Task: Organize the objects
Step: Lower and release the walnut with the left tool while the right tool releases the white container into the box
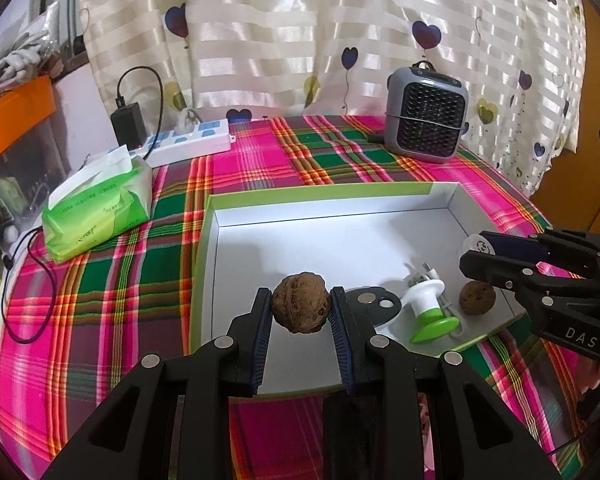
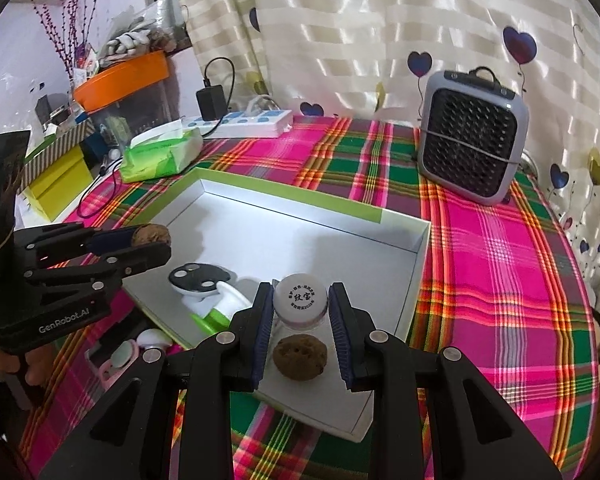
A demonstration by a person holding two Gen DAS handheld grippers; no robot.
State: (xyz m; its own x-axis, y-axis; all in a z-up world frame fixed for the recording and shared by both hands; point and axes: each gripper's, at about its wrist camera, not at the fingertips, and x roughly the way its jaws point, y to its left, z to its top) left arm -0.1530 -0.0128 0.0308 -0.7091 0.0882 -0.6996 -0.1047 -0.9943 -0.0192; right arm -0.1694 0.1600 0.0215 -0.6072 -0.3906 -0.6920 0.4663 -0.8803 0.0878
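Our left gripper (image 1: 300,312) is clamped about half shut on a wrinkled brown walnut (image 1: 300,308), held at the bottom centre of the left wrist view above the shallow white cardboard box with a green rim (image 1: 208,240). Our right gripper (image 2: 300,312) pinches a small clear jar with a white printed lid (image 2: 299,300) over the same box, low in its own frame.

Below the jar a second brown walnut (image 2: 300,357) lies on the box floor. Left of it sit a white-and-green plastic cable winder (image 2: 220,308) and a black oval disc (image 2: 200,276).

We judge the round walnut could roll once released and knock its neighbours, and the jar might tip onto the lying walnut. With both grippers crowding one corner, they might collide.

The jar's body is largely hidden by the pads; its contents we cannot make out. A pink-and-white item (image 2: 120,356) outside the box is unclear.
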